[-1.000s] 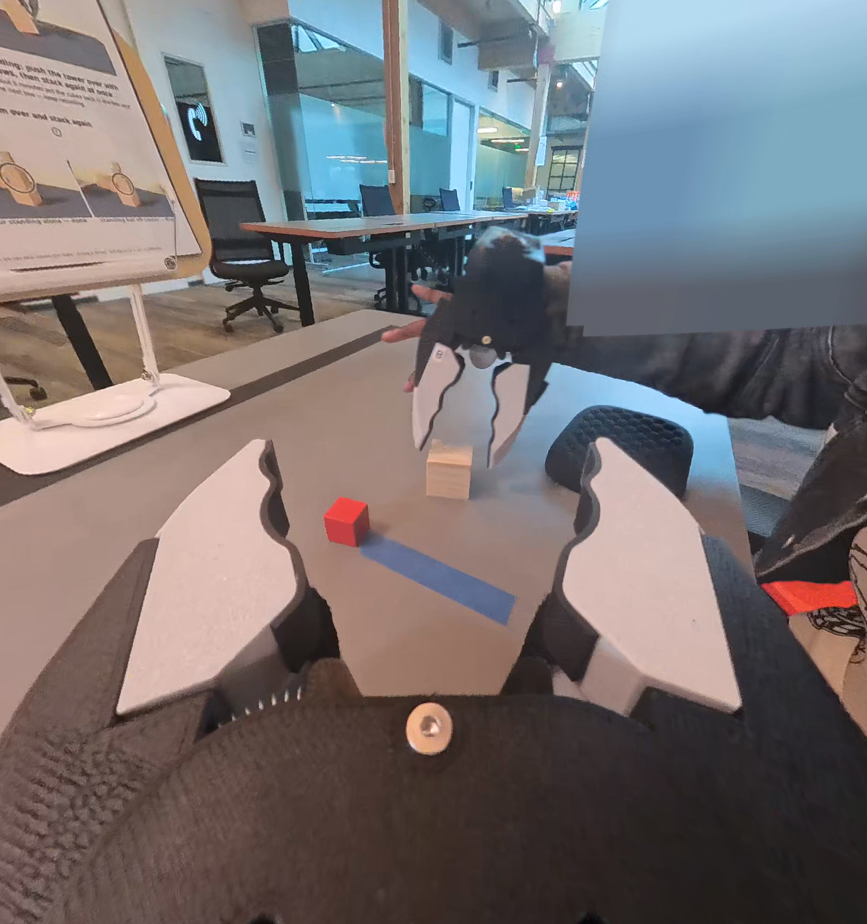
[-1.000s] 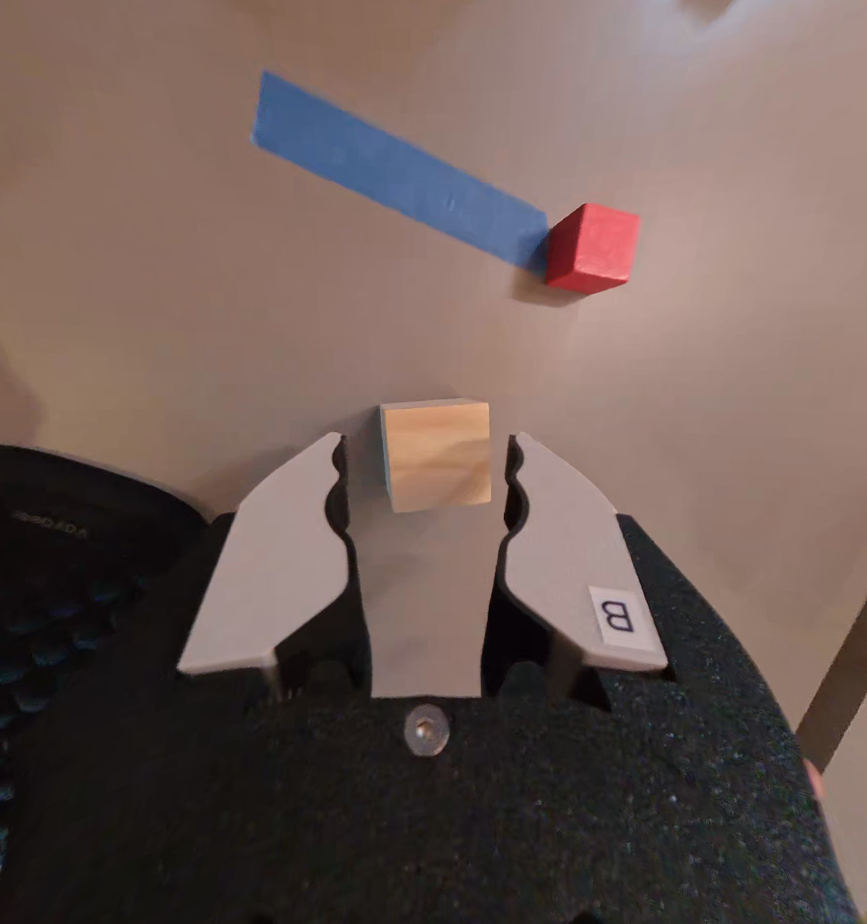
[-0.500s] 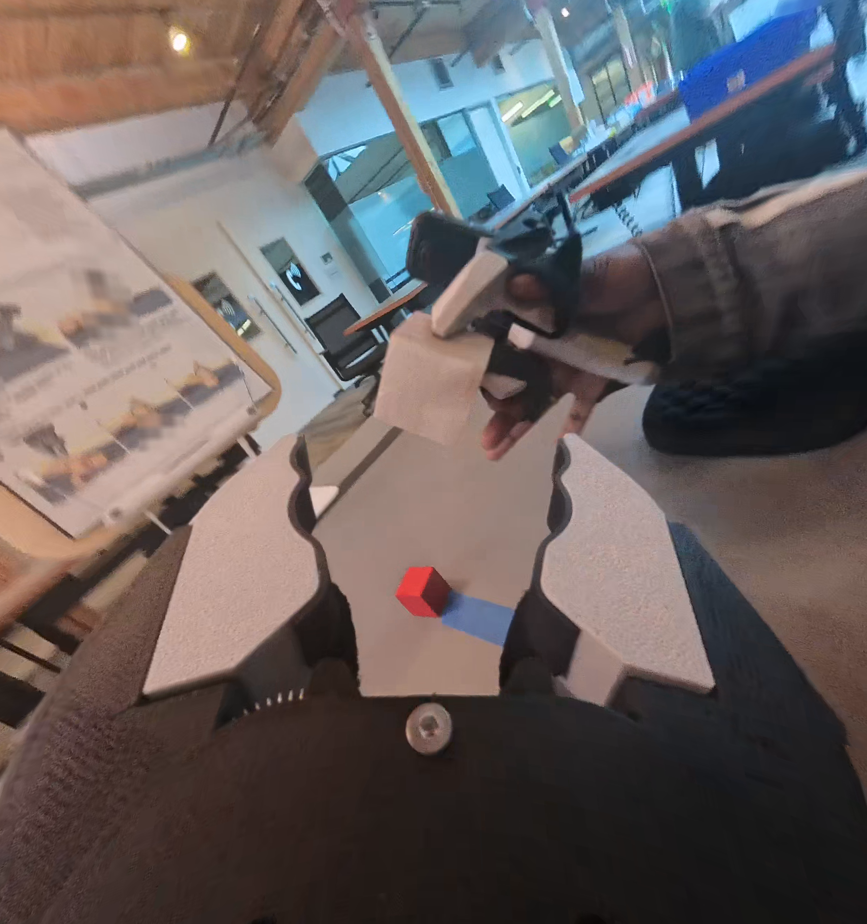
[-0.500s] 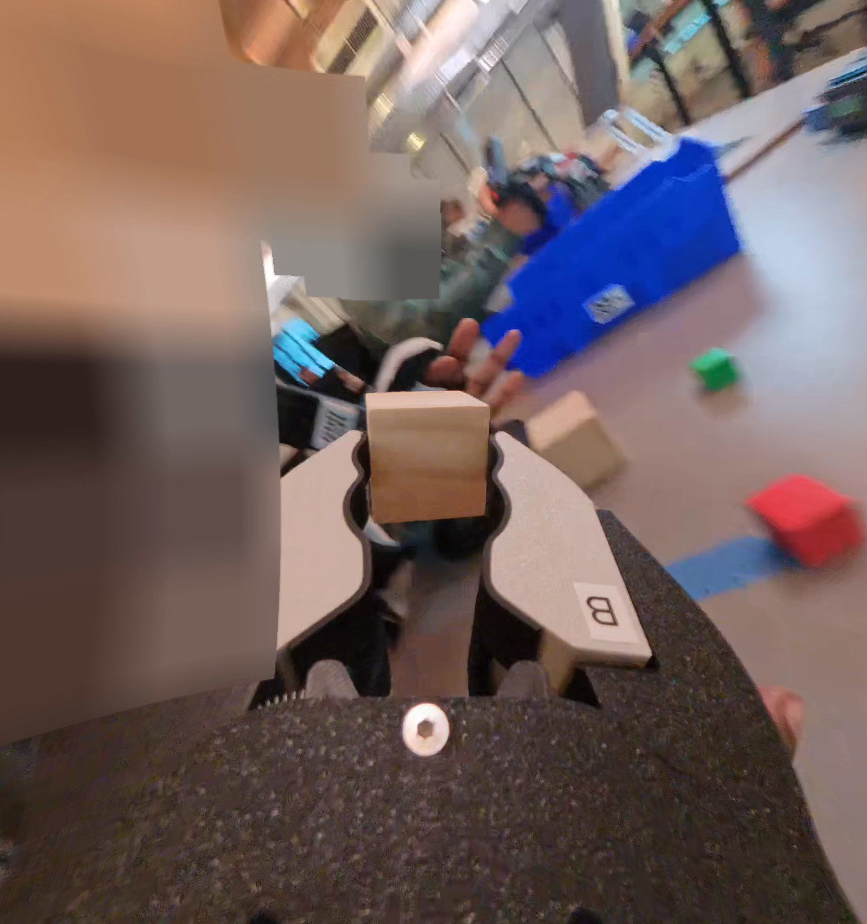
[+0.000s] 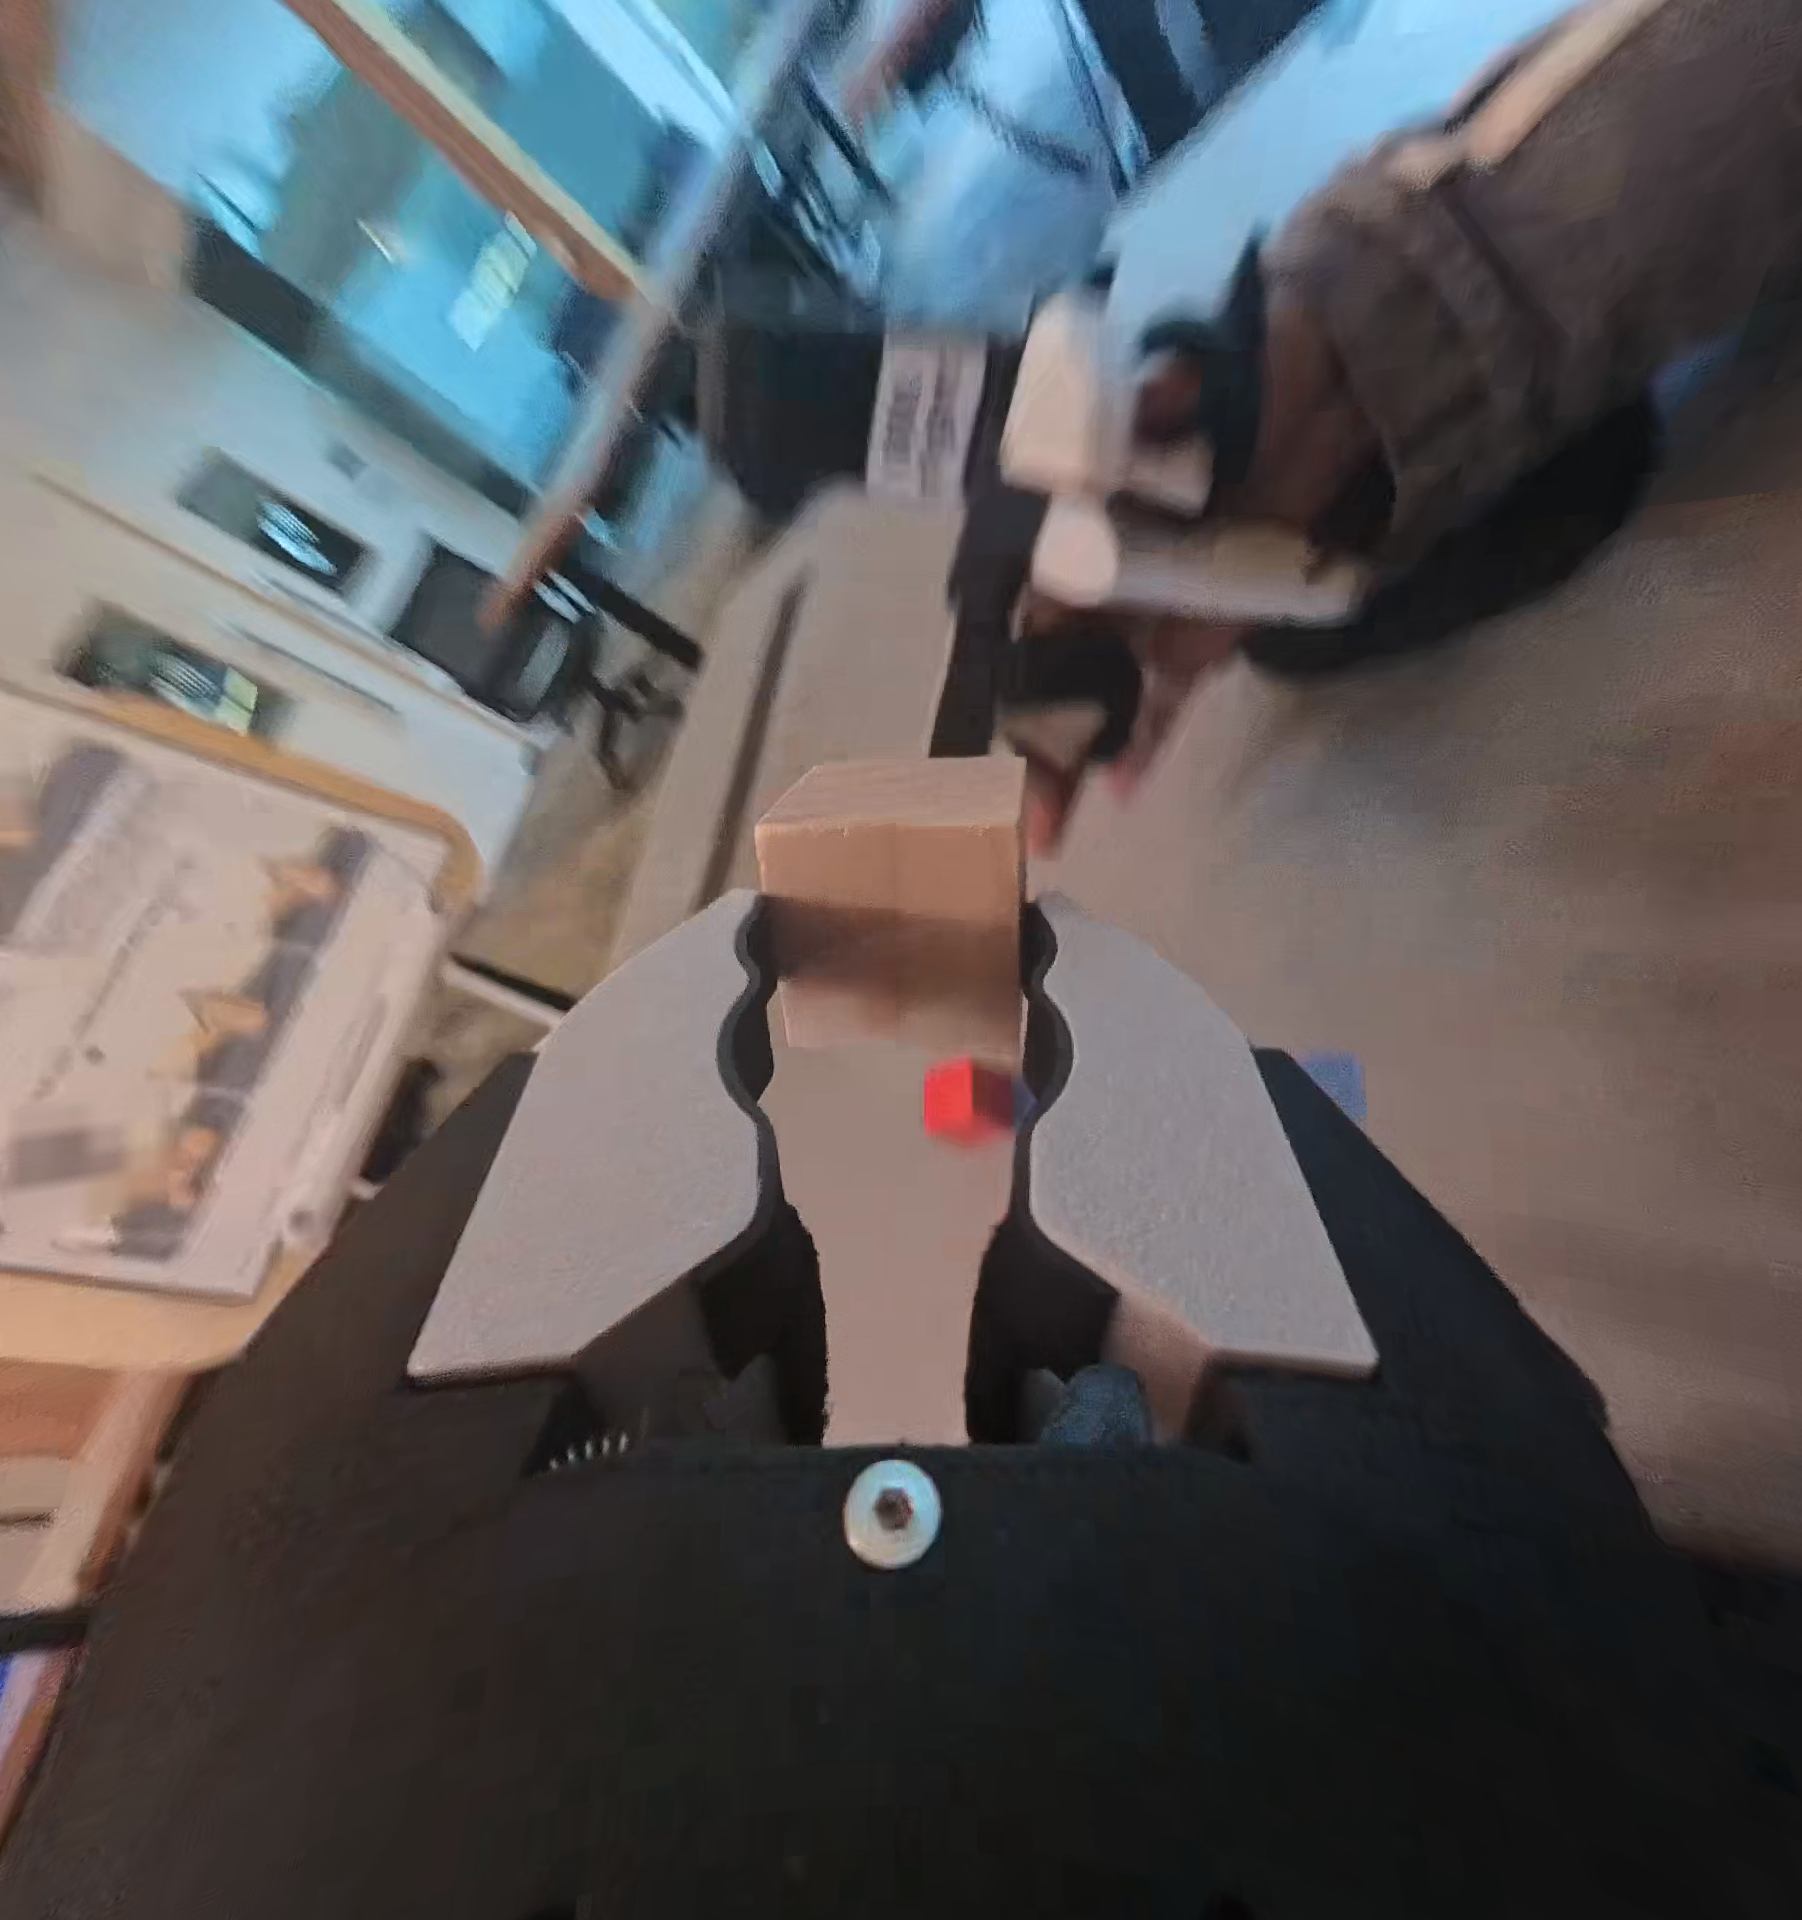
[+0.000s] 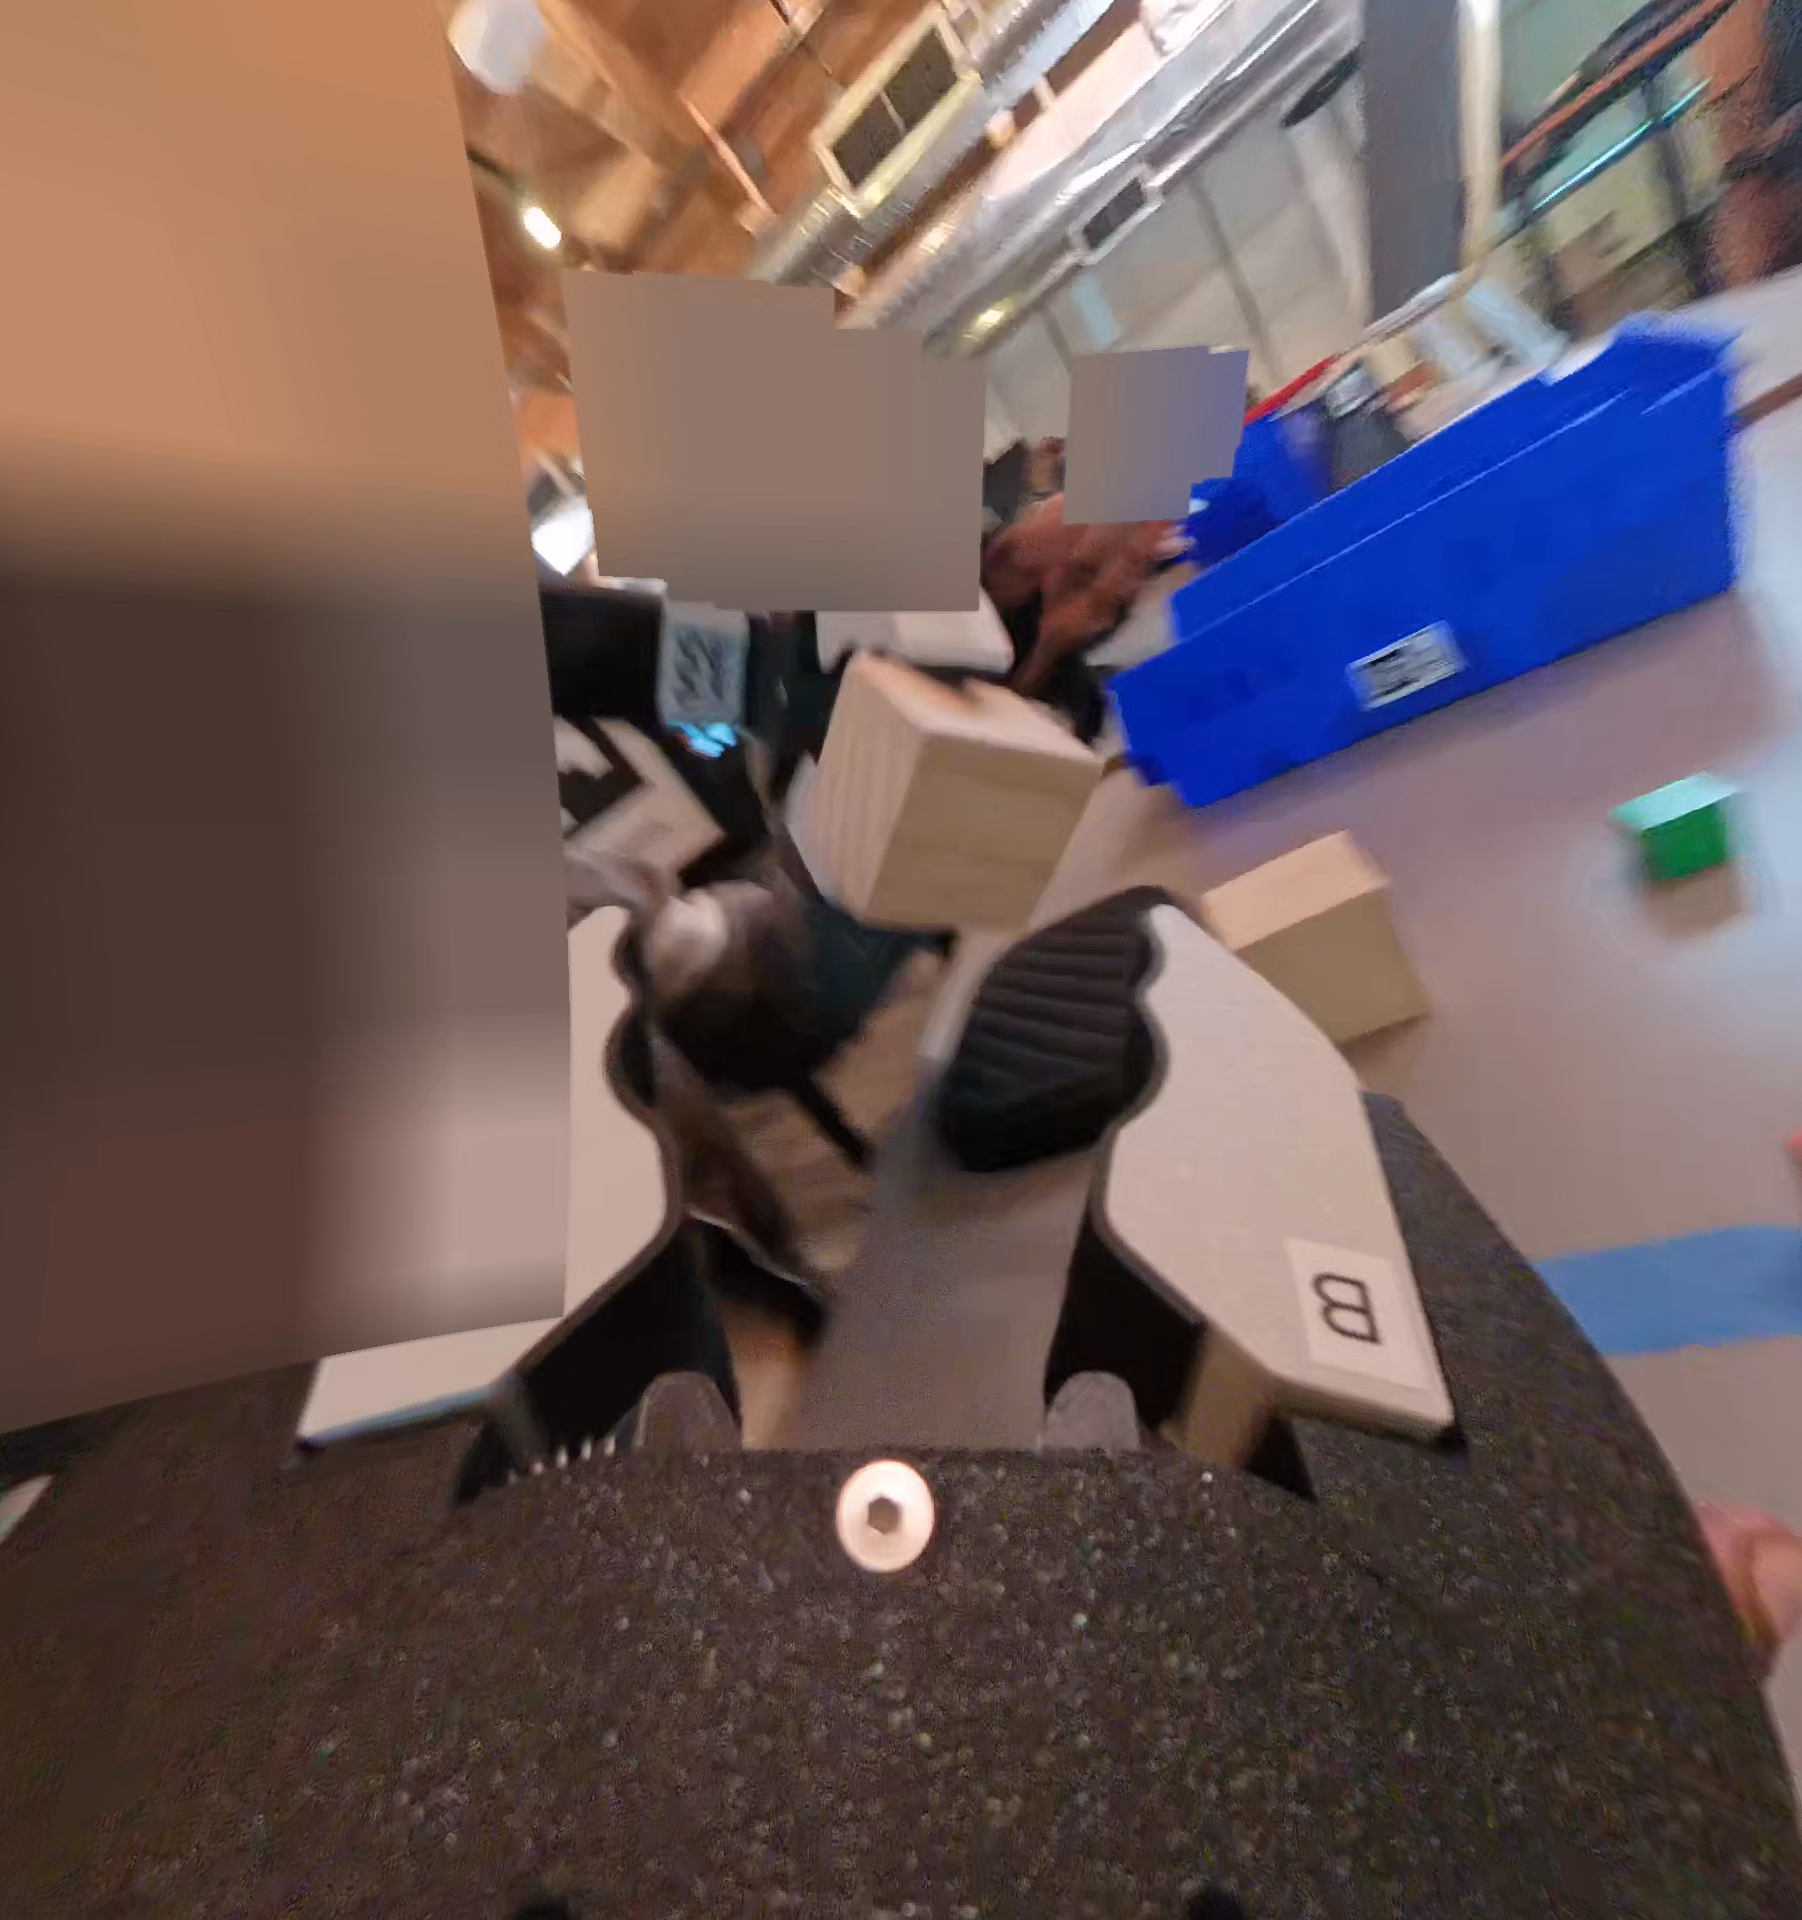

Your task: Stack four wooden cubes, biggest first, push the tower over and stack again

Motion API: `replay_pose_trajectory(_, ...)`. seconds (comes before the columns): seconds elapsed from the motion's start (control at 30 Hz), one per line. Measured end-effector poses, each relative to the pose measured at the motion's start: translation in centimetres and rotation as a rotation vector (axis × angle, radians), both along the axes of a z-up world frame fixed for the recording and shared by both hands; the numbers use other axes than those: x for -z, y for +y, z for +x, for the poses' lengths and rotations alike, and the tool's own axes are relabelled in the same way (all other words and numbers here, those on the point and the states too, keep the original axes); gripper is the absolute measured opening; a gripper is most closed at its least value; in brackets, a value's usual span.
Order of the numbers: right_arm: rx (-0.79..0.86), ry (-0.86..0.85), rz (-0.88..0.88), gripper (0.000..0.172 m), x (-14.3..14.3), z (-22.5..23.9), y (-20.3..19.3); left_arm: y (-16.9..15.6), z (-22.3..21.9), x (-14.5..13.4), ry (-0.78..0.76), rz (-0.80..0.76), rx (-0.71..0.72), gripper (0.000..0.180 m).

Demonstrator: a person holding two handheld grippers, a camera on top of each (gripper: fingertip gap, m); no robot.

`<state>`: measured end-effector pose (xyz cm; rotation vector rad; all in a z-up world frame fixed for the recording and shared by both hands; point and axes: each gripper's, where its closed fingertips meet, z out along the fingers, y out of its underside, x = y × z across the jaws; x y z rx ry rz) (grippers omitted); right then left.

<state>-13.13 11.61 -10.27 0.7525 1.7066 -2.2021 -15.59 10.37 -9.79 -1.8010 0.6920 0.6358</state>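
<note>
Grey table (image 6: 1562, 1039) with a red cube (image 5: 964, 1101) and green cube (image 6: 1681, 836). Left gripper (image 5: 892, 940) tight on a plain wooden cube (image 5: 892, 883), up high. Right gripper (image 6: 881, 945) wide open, holding nothing.

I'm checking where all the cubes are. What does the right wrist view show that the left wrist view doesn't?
Only the right wrist view shows a green cube, a second plain wooden cube lying on the table, and a blue bin. Only the left wrist view shows an instruction board. Both show the plain cube gripped by the left gripper, the red cube and the blue tape.
</note>
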Motion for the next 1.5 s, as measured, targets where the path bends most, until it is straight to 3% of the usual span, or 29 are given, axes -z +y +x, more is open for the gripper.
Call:
replay_pose_trajectory(0.03, 0.068, 0.095, 0.082, 0.096, 0.4, -0.5, 0.4, -1.3, -1.3, 0.4, -0.030, -0.120, -0.027, 0.046)
replay_pose_trajectory(0.2, 0.308, 0.490, 0.339, 0.123, 1.8, -1.7, 1.5, -7.7, -6.7, 3.9, -0.199, -0.685, -0.171, 0.046)
replay_pose_trajectory(0.3, 0.309, 0.554, 0.494, 0.131, 3.8, -1.8, 0.7, -10.2, -8.0, 6.2, -0.238, -0.937, -0.211, 0.046)
replay_pose_trajectory(0.4, 0.281, 0.591, 0.600, 0.137, 5.4, -1.6, 0.2, -10.8, -8.4, 7.7, -0.246, -1.058, -0.254, 0.046)
replay_pose_trajectory(0.63, 0.299, 0.570, 0.569, 0.136, 5.2, -1.8, 0.2, -10.7, -8.6, 9.6, -0.335, -1.126, -0.324, 0.046)
replay_pose_trajectory(1.37, 0.282, 0.571, 0.588, 0.133, 5.8, -1.8, 0.0, -10.6, -8.6, 9.9, -0.240, -1.050, -0.273, 0.046)
replay_pose_trajectory(1.5, 0.283, 0.569, 0.582, 0.133, 5.7, -1.8, 0.0, -10.3, -8.6, 9.6, -0.284, -1.006, -0.274, 0.061)
